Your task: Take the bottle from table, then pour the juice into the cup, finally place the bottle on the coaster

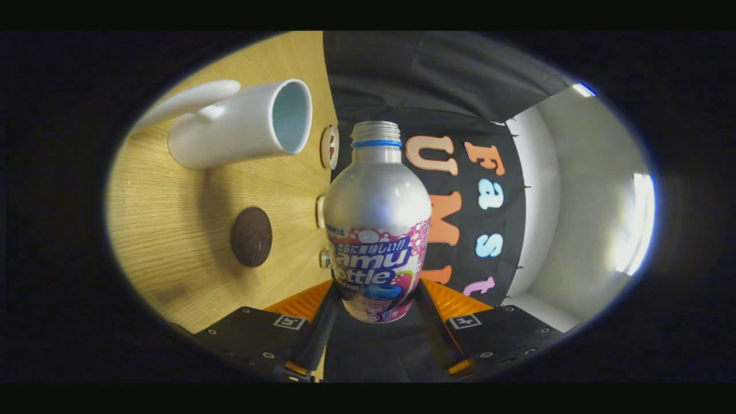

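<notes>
Your gripper (376, 299) was clamped on the open aluminium bottle (376, 213); the white cup (241, 123) lay upper left of its mouth.

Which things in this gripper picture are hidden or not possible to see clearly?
- Silver metal bottle, held between the gripper fingers: its base is hidden by them, so any liquid level is unknown.
- White ceramic cup: the rim faces the camera, but whether juice is inside is unclear.
- Round dark brown coaster on the light wooden table: surface detail too small.
- Small round discs at the table edge: partly behind the bottle.
</notes>
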### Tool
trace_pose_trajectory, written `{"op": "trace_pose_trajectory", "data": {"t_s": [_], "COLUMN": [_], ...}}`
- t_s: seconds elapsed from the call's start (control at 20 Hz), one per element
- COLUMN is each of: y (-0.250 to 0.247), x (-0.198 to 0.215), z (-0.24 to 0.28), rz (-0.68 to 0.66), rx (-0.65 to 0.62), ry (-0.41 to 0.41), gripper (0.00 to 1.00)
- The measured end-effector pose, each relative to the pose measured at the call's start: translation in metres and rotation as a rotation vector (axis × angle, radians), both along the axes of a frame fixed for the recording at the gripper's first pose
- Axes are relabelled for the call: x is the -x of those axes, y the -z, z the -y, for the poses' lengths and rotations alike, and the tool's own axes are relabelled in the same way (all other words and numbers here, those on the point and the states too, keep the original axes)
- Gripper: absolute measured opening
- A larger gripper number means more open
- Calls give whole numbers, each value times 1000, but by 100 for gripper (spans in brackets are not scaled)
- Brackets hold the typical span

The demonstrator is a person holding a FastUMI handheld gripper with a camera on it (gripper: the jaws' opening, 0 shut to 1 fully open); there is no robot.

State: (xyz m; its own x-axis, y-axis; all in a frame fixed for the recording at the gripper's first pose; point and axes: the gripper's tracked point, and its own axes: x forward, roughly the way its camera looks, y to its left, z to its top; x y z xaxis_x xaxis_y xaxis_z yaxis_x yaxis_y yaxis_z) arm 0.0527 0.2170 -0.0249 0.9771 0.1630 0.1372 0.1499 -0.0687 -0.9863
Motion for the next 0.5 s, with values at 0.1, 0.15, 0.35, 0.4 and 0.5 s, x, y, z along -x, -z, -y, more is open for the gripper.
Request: {"op": "trace_pose_trajectory", "data": {"t_s": [0.1, 0.15, 0.35, 0.4, 0.5], "y": [-3, -4, -7, -8, -9], "x": [-3, -3, 0, 0, -1], "z": [2, 2, -2, -2, -2], "rz": [2, 9, 20, 24, 22], "rx": [29, 45, 78, 90, 114], "ry": [-5, -6, -3, -4, -2], "gripper": [75, 75, 74, 75, 75]}}
